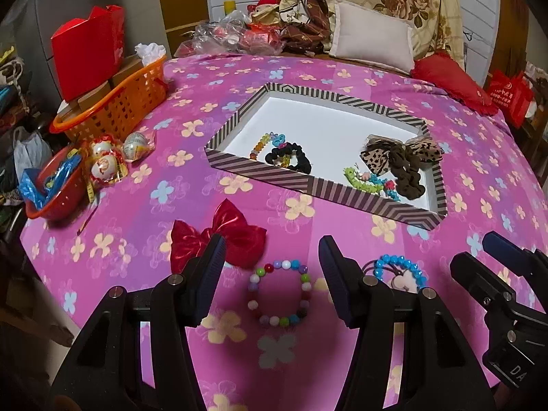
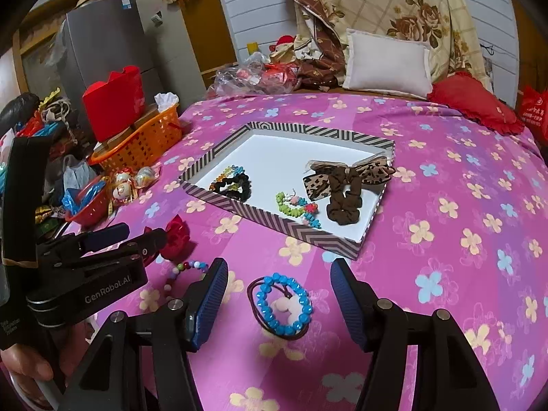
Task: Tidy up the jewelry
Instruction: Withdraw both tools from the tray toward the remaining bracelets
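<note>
A bracelet of many-coloured beads [image 1: 252,304] lies flat on the pink flowered cloth, in the gap of my open left gripper [image 1: 274,243], whose pads do not touch it. A red satin bow [image 1: 236,229] sits just beyond the left finger. In the right wrist view my right gripper [image 2: 279,265] stands open over a blue bead bracelet [image 2: 261,299] that lies with a brown hair tie and a pink charm, untouched. Farther back, the striped box [image 1: 260,171] holds a black scrunchie [image 1: 301,164], a leopard bow [image 1: 376,161], a brown scrunchie [image 1: 411,178] and bead strings.
At the left edge of the bed stand an orange basket [image 1: 126,102], a red bowl [image 1: 58,202] and wrapped round trinkets [image 1: 106,164]. A white pillow [image 1: 373,41] and a red cushion [image 1: 452,82] lie at the back. A hand grips the left tool [image 2: 85,291].
</note>
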